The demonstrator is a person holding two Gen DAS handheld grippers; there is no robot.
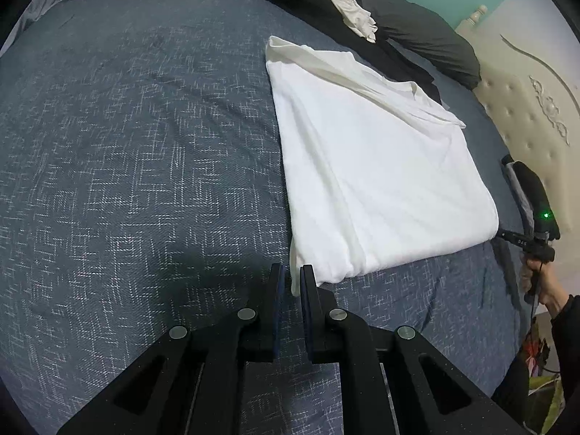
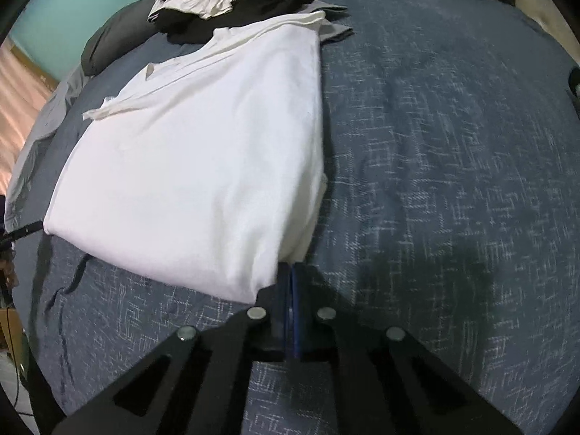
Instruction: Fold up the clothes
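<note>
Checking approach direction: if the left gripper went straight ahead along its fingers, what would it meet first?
Probably the near corner of the white shirt: the left gripper has that corner's edge between its slightly parted fingertips. Depth is unclear.

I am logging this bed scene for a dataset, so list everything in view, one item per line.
white garment: one, white, partly folded flat on the bedspread, its near corners at the two grippers
bedspread: one, blue-grey with a pale woven fleck, covers the bed
dark pillows: at least two, dark grey, along the far side of the bed
unfolded clothes: a small heap, black and off-white, on the pillows beyond the white garment
headboard: one, cream, tufted, at the right edge of the left wrist view
wall: teal, behind the bed
left gripper: black, blue pads, narrow gap around a garment corner
right gripper: black, pads together at the other near corner
hand: one, holding the right gripper's handle
</note>
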